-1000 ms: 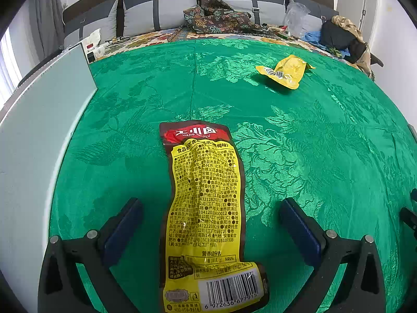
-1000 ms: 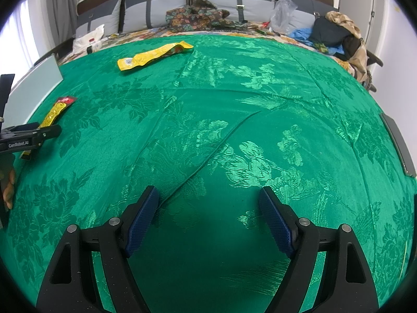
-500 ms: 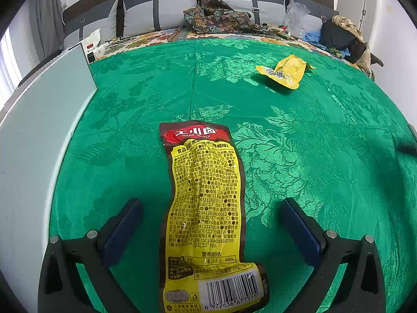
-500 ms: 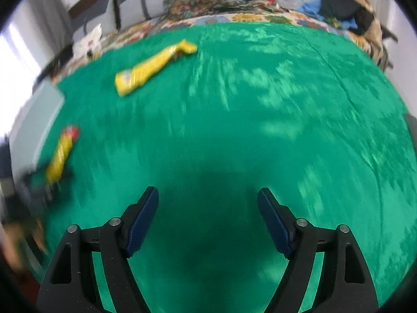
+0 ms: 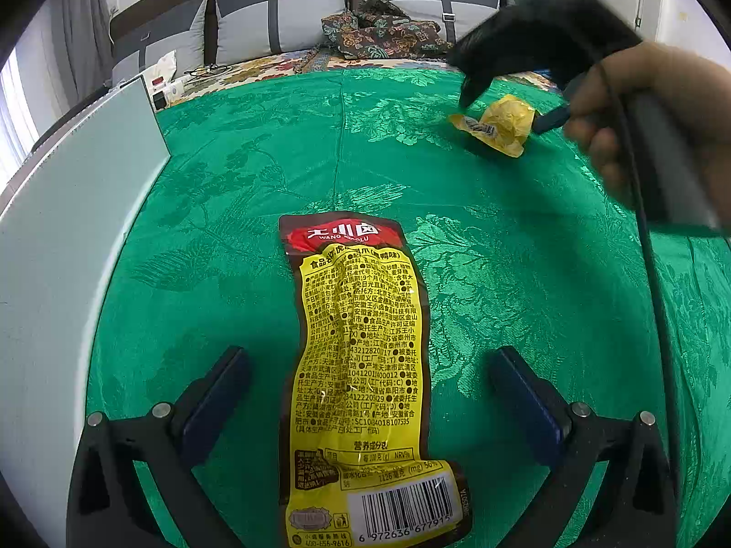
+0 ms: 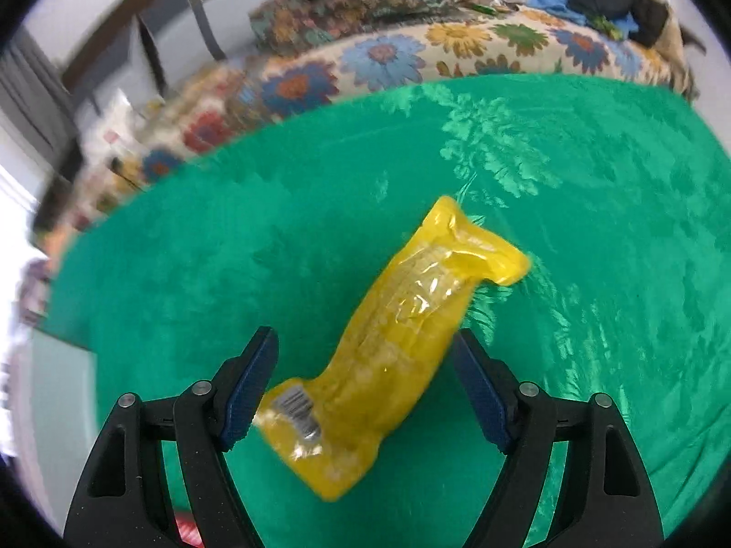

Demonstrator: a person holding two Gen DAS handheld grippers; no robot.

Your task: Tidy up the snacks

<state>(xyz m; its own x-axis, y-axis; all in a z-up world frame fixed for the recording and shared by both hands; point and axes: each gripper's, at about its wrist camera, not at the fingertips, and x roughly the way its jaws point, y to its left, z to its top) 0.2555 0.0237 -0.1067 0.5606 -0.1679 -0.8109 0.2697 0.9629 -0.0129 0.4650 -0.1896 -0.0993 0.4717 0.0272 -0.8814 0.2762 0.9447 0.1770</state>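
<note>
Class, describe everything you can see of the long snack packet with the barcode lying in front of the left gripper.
The long snack packet is a glossy plastic pouch, yellow with dark brown edges, a red logo band at its far end and a white barcode panel at its near end. Dense printed text covers it. Sealed and slightly wavy, it lies flat on the green cloth, between the open left gripper fingers, untouched.
</note>
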